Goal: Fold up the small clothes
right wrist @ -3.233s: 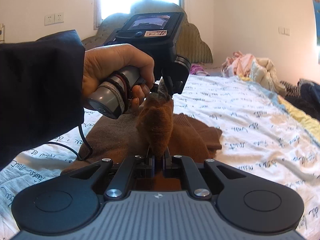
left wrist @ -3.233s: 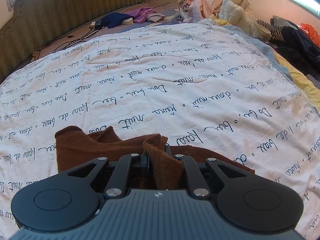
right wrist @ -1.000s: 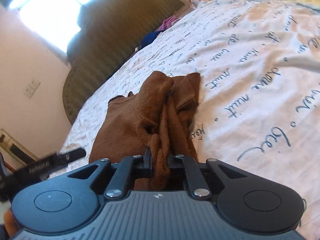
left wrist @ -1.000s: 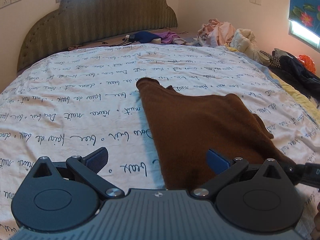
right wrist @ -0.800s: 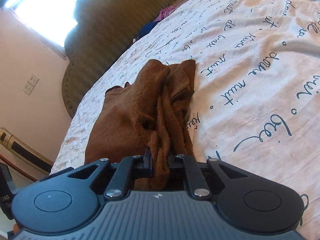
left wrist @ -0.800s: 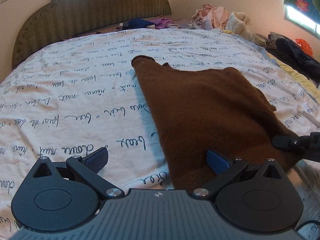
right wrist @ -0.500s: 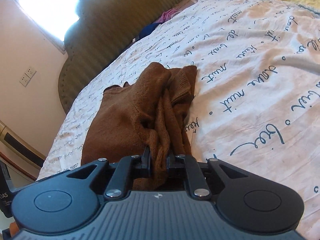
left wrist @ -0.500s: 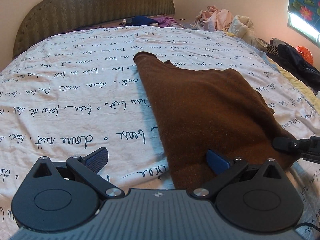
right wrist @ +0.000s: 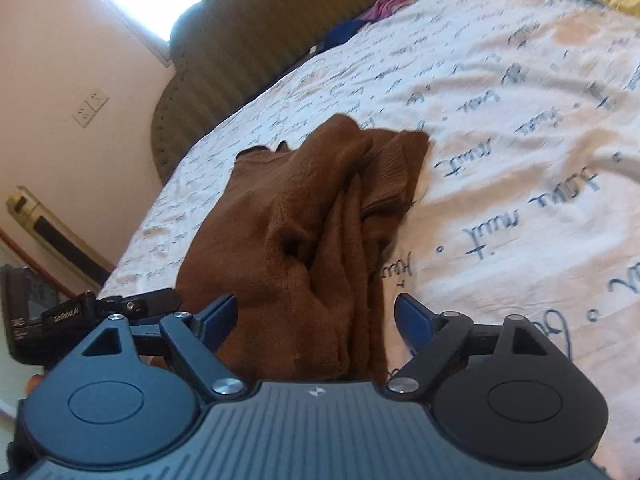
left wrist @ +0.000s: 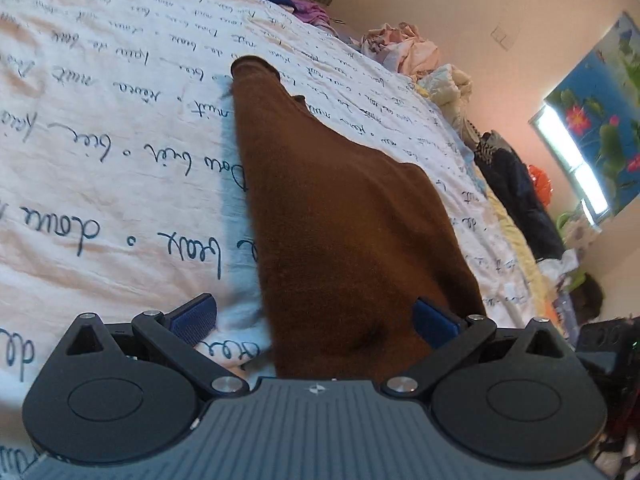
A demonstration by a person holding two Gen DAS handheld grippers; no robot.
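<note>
Lying bunched on the white script-printed bedsheet (right wrist: pixel 520 92): soft brown knitted garment (right wrist: pixel 304 216). Right gripper (right wrist: pixel 316 316) opening around its near edge, pads not pressing; left gripper (left wrist: pixel 314 316) gaping wide over it.

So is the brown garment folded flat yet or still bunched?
Partly folded. The brown garment lies doubled on the bed sheet, smooth from the left wrist view, but its right edge is bunched into ridges between the opening right gripper.
</note>
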